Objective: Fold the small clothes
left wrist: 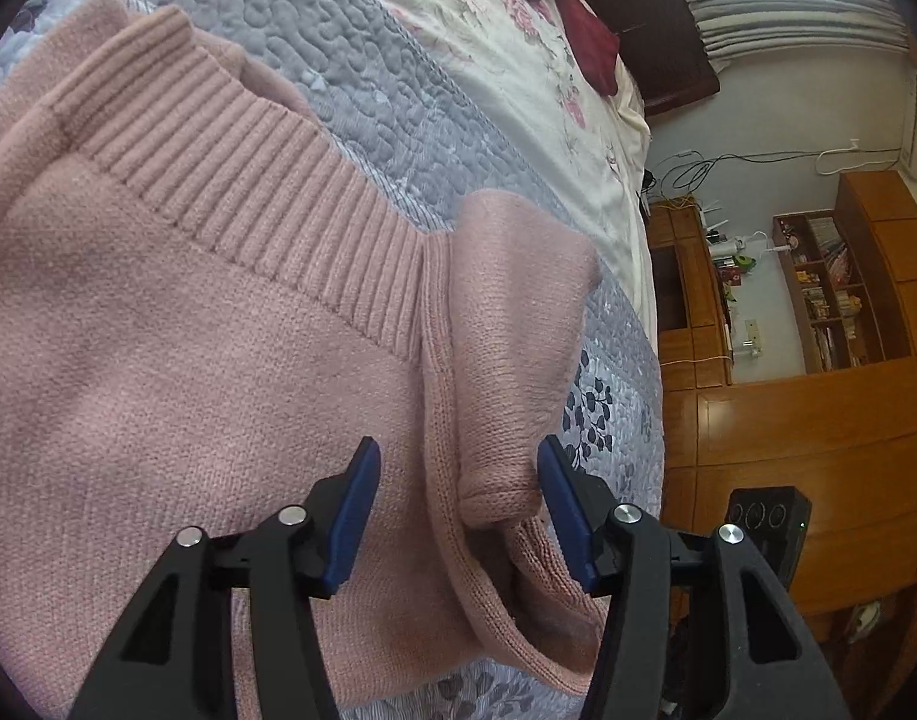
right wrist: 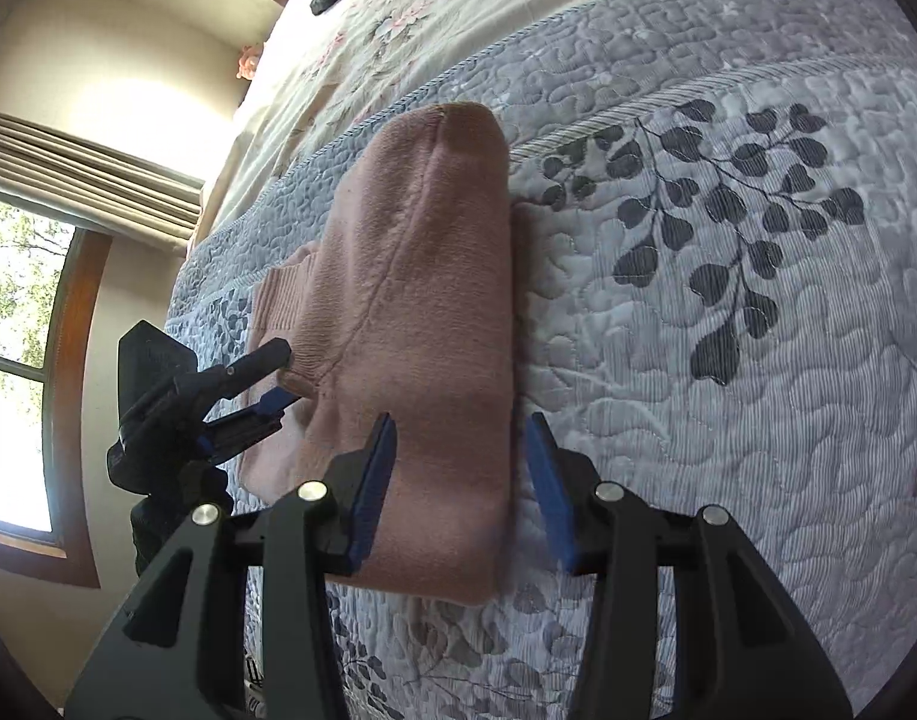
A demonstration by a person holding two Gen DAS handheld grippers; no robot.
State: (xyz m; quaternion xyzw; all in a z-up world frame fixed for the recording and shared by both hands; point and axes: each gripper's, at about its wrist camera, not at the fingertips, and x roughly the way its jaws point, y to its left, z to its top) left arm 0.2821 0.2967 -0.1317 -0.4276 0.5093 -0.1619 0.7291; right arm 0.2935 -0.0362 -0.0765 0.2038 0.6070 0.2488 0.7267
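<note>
A bed (right wrist: 728,360) under a grey-blue quilt (left wrist: 350,78) printed with dark leaf sprigs fills both views, a cream floral sheet (left wrist: 518,60) lying beyond it. On the quilt rests a pink sweater (right wrist: 410,312), folded into a long, narrow bundle; its ribbed hem (left wrist: 248,180) faces the left wrist camera, and a sleeve (left wrist: 506,324) is doubled over along one edge. The left gripper (left wrist: 458,510) sits spread wide over that sleeve fold, its blue pads (left wrist: 353,516) on either side of the knit without closing on it. The right gripper (right wrist: 461,492) is likewise open, straddling the near right edge of the bundle. A wooden cabinet (left wrist: 818,420) stands past the bed's edge.
</note>
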